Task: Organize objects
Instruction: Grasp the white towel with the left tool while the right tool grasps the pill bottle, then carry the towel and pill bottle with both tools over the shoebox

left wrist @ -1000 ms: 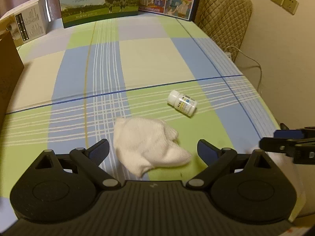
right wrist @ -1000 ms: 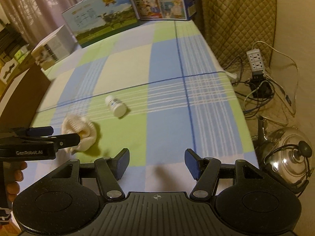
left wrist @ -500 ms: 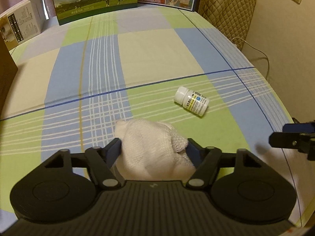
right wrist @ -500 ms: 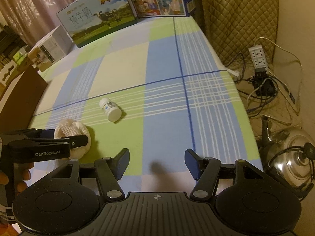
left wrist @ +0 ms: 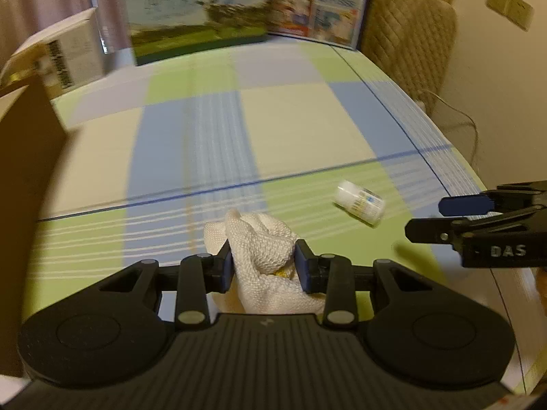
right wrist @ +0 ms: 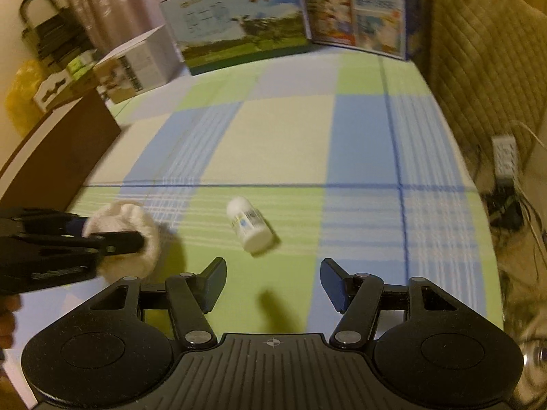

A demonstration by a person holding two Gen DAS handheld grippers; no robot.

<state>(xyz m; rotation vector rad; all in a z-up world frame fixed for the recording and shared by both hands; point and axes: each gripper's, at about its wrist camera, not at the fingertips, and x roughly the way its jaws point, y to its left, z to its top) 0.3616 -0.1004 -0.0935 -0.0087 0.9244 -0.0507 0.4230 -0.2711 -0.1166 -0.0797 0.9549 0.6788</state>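
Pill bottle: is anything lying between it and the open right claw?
Nothing visible does. The pill bottle lies on its side on the checked cloth, with only bare cloth between it and the right claw. The white sock sits off to the side, clamped in the left claw.

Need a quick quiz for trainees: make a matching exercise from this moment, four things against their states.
Things:
1. white cloth
2. pill bottle
3. right gripper
4. milk carton box

States:
A. open, holding nothing
B. lying on its side on the tablecloth
C. standing upright at the table's far end
D. pinched in the left gripper

Pairs: 1-D, 2-B, 3-A, 4-C
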